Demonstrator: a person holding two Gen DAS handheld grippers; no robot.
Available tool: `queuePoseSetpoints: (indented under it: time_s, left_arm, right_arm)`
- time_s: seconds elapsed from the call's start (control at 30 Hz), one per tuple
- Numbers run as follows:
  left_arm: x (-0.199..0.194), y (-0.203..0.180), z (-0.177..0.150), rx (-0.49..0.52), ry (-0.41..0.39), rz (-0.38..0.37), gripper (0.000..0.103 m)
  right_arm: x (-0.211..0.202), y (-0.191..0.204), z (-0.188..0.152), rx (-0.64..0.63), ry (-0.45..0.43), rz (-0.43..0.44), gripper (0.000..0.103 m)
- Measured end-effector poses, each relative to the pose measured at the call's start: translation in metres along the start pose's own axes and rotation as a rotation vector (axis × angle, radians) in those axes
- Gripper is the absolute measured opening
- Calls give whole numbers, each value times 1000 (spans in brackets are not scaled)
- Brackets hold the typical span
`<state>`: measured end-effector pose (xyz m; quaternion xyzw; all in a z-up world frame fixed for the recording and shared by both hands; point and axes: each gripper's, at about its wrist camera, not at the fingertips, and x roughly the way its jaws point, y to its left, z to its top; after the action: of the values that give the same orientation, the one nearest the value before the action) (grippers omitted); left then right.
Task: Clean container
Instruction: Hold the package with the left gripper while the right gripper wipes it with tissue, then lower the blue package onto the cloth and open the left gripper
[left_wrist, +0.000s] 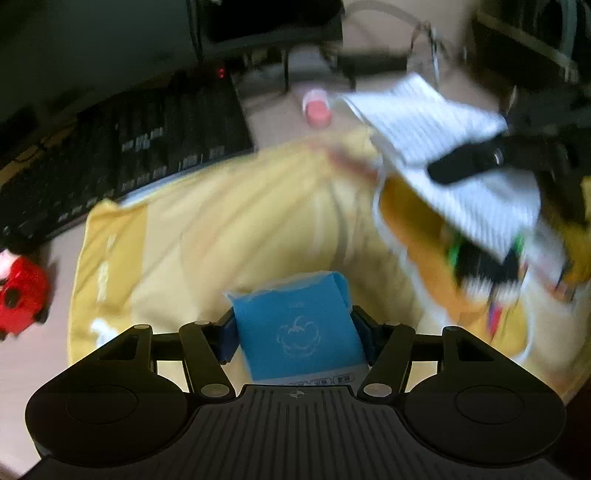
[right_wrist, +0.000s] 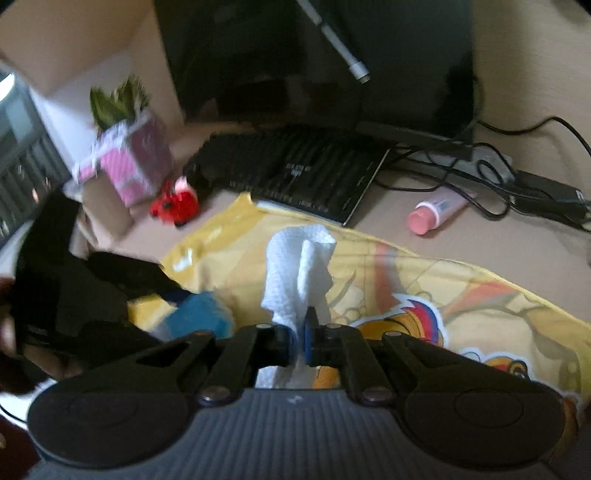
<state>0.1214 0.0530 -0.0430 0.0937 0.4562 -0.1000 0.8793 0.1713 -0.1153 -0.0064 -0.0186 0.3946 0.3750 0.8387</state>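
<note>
Just above the yellow cartoon-print mat (right_wrist: 424, 288), nearest each camera, sit the two tools. The left tool (left_wrist: 297, 334) is clamped on a blue tissue pack (left_wrist: 299, 328), its blue pads pressing the pack's two sides; the pack stands between the fingers with its printed face toward the lens and the mat beneath it. The right tool (right_wrist: 298, 341) has its pads together on a white paper tissue (right_wrist: 295, 277), which rises crumpled and upright from the pinch, over the mat's middle. In the left wrist view the same tissue (left_wrist: 443, 147) appears as a broad white sheet over the mat's right part, with the right tool's dark finger (left_wrist: 465, 162) on it; the picture is blurred there.

From the right wrist view the blue pack (right_wrist: 199, 314) shows near the mat's left end, held by the left tool (right_wrist: 110, 280). Whether a container to be cleaned is anywhere here I cannot tell.

Beyond the mat's far edge, a black keyboard (right_wrist: 295, 173) lies on the surface (right_wrist: 517, 240), one corner overlapping the mat. Left of the mat is a small red toy (right_wrist: 177, 203), and behind that a pink box with a green plant (right_wrist: 125, 158). Past the mat's far right edge lies a pink-capped tube (right_wrist: 436, 214), with black cables (right_wrist: 498, 192) behind it. A dark monitor (right_wrist: 325, 59) stands farthest back, behind the keyboard.
</note>
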Motion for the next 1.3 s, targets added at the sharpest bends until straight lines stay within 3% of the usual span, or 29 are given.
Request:
queuePoseSetpoints:
  time_s: [0.1,0.23,0.27,0.4,0.67,0.83,1.0,1.13,1.3]
  left_arm:
    - [-7,-13,12,45,-97,13,65]
    - [-14,-39,14,172,-200,14,65]
    - [-15,-43,14,189,-211,-3,65]
    - [-10,-43,13,178,-188,-30,65]
    - [8,-37,21,87,-139,-67,65]
    - [16,-26,26,33,-119,-25,67]
    - [19,-13,22,-53,-112,68,75]
    - [26,-3,19,-108,-87,101,75]
    - [30,-7,15,-100,-53,93,79]
  right_arm:
    - [-8,-4,11,58,-27,42,7]
    - [5,-11,23,237,3,279,7]
    - [12,-13,24,265,19,301,7]
    - [25,-22,22,247,38,186,7]
    - [7,-59,6,259,48,-3,7]
    - [-47,-80,-10,313,-40,-90,7]
    - [-104,-100,-37,341,-111,-267,8]
    - [-134,-110,-70,363,-116,-403,8]
    - [-154,-121,-104,352,-86,-575,12]
